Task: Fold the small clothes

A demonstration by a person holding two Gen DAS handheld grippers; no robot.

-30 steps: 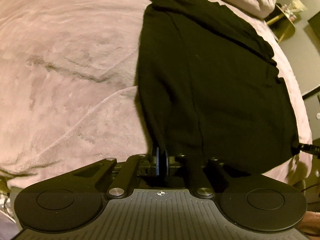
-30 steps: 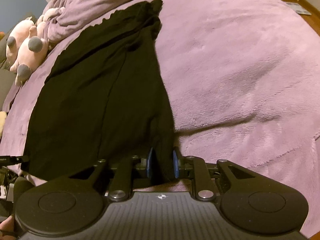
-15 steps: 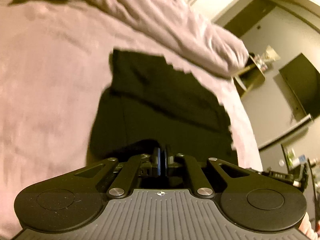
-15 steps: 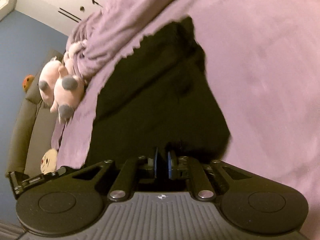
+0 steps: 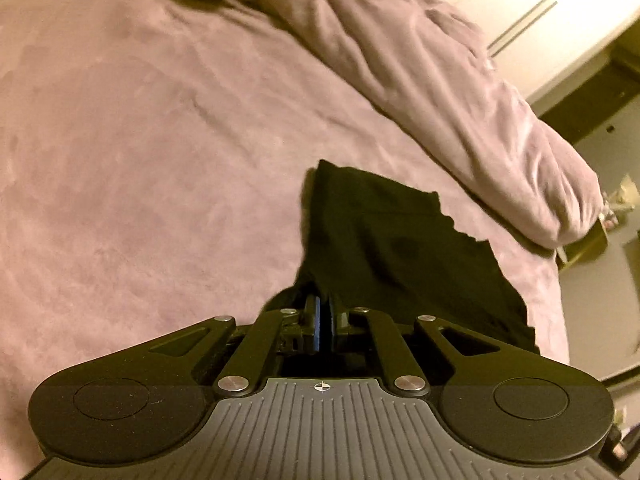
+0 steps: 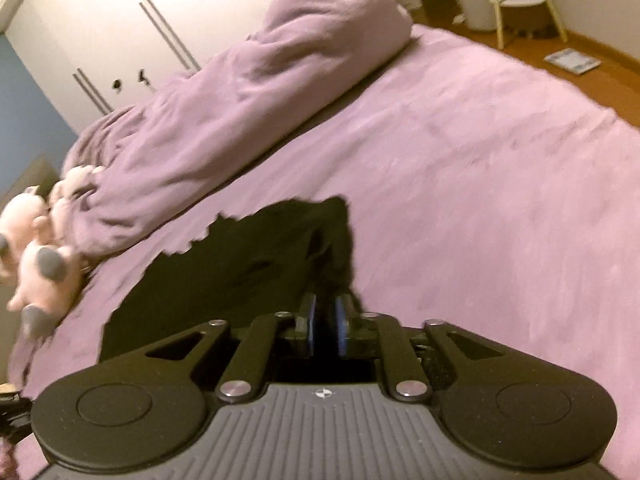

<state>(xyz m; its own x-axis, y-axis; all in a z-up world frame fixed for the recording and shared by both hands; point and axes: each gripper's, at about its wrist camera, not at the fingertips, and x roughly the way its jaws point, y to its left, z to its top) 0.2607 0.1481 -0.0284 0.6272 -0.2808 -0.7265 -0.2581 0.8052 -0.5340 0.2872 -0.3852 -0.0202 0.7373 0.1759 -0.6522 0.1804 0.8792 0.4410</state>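
A black garment (image 5: 392, 248) lies on the pink bedspread (image 5: 140, 160), and both grippers hold its near edge raised over the rest of the cloth. My left gripper (image 5: 323, 322) is shut on the garment's left near corner. My right gripper (image 6: 325, 322) is shut on the garment (image 6: 240, 268) at its right near corner, where the cloth bunches between the blue pads. The garment's far scalloped edge rests on the bed. The part under the grippers is hidden.
A rolled pink duvet (image 5: 440, 80) lies along the far side of the bed, seen also in the right wrist view (image 6: 248, 80). Pink plush toys (image 6: 40, 256) sit at the left. White wardrobe doors (image 6: 132, 28) stand behind. A stool (image 6: 520, 4) stands on the wooden floor.
Both grippers have lifted the garment's near edge and carried it forward toward the far edge. The visible spread of black cloth has shortened, and the views have tilted up toward the duvet and wardrobe.
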